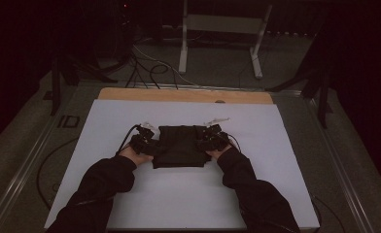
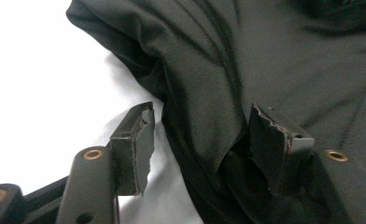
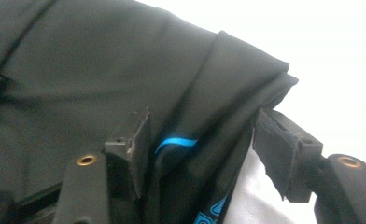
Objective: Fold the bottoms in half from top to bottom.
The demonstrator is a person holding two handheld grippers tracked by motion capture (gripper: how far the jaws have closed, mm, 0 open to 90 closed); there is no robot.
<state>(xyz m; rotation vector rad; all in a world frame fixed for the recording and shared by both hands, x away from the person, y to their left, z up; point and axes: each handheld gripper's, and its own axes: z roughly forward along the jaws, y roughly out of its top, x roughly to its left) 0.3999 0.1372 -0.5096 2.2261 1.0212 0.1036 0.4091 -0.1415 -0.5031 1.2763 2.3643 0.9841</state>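
Note:
A folded black garment (image 1: 179, 145) lies in the middle of the white sheet (image 1: 188, 194). My left gripper (image 1: 145, 141) sits at its left edge and my right gripper (image 1: 209, 138) at its right edge. In the left gripper view the left gripper (image 2: 204, 140) stands open, with a fold of the black garment (image 2: 265, 56) between the jaws and a gap beside one pad. In the right gripper view the right gripper (image 3: 204, 149) is open too, astride the edge of the garment (image 3: 102, 70), where a blue print (image 3: 176, 142) shows in the layers.
The white sheet covers a wooden tabletop (image 1: 183, 95) whose far edge is bare. Beyond the table stands a white frame (image 1: 217, 39) on the floor, with dark cables (image 1: 145, 68) beside it. Both of the person's sleeves (image 1: 101, 189) come in from the bottom.

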